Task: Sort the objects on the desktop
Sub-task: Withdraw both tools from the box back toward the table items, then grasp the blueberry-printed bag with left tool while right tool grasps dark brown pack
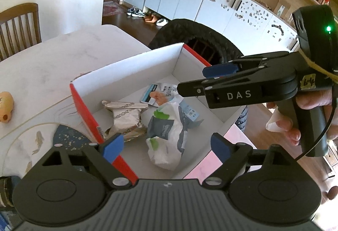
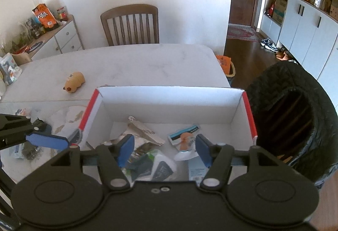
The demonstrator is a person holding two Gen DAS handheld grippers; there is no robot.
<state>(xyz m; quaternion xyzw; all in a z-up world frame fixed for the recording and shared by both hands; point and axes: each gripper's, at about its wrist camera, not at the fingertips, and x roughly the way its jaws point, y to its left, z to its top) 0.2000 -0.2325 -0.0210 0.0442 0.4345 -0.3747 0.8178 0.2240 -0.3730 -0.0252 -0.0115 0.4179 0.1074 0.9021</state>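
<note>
Sorting is partly done, by my judgement. The red-and-white box (image 2: 169, 102) on the table (image 2: 131, 62) already holds several wrappers: a crumpled silver foil packet (image 1: 126, 119), a white-and-grey plastic bag (image 1: 166, 136) and a blue-and-white sachet with an orange print (image 1: 158, 93), all loose on the box floor. Left to sort: the tan animal toy (image 2: 74, 82), lying on the table well apart from the box, and some small packets (image 2: 23, 146) on the table left of the box. My left gripper (image 1: 166, 144) hangs over the box, jaws wide, nothing between them. My right gripper (image 2: 164, 148) is also over the box, jaws about half apart and empty.
</note>
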